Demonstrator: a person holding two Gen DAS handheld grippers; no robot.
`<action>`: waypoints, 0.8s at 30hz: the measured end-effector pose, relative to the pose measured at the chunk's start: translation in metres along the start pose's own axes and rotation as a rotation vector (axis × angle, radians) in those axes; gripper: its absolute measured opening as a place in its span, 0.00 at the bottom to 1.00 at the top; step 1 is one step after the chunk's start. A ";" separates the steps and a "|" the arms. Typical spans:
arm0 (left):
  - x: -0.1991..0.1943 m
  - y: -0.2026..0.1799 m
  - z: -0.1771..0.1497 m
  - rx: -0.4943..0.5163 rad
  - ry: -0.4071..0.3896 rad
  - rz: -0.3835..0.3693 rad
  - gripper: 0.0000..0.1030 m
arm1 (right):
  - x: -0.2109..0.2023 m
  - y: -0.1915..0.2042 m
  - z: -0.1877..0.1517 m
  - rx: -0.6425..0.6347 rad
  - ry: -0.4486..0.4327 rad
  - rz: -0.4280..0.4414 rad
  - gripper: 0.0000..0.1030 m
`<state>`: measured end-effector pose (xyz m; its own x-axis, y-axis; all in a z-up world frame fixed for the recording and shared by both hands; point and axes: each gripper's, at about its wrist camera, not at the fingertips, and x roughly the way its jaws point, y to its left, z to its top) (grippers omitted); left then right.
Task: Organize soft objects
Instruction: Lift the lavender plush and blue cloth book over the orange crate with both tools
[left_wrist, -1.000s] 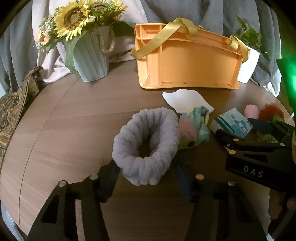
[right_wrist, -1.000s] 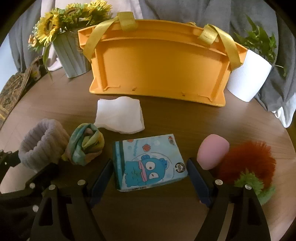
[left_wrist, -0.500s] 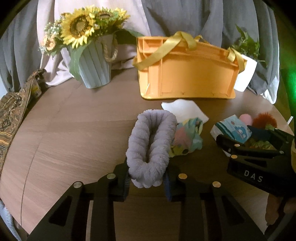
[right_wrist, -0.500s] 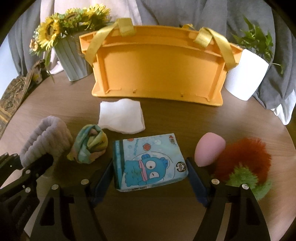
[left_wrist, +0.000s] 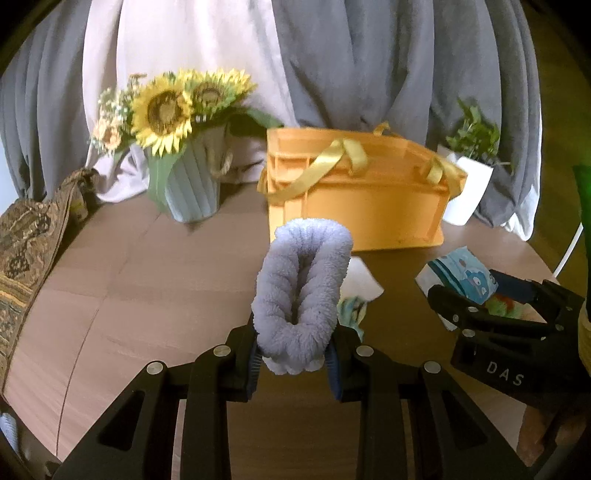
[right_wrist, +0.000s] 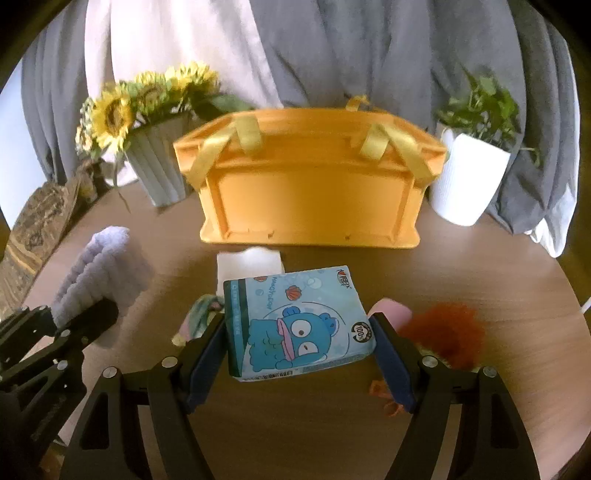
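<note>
Hand-held gripper on the left (left_wrist: 293, 360) is clamped on a lavender fluffy band (left_wrist: 303, 291), which is squeezed narrow between the pads and held above the counter (left_wrist: 147, 280). A blue tissue pack (right_wrist: 295, 325) is gripped flat between the pads of the right hand-held gripper (right_wrist: 299, 350), clear of the counter. An orange basket (right_wrist: 310, 184) stands behind both.

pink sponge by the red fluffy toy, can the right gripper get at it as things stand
Probably not yet: the right gripper has its jaws shut on the blue tissue pack, so it is full. The pink sponge lies beside it, otherwise unblocked.
</note>
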<state>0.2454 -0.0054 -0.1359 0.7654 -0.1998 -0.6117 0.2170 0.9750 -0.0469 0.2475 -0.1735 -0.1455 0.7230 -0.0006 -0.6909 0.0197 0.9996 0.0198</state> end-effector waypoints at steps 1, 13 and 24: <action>-0.002 -0.001 0.003 0.001 -0.006 -0.004 0.28 | -0.005 -0.001 0.002 0.003 -0.011 -0.002 0.75; -0.028 -0.013 0.035 0.019 -0.104 -0.024 0.28 | -0.047 -0.016 0.026 0.038 -0.115 -0.017 0.75; -0.041 -0.021 0.069 0.018 -0.170 -0.047 0.28 | -0.078 -0.027 0.053 0.060 -0.235 -0.041 0.75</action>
<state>0.2514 -0.0239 -0.0556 0.8452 -0.2603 -0.4669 0.2650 0.9626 -0.0569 0.2275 -0.2015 -0.0537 0.8612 -0.0543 -0.5054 0.0882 0.9952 0.0433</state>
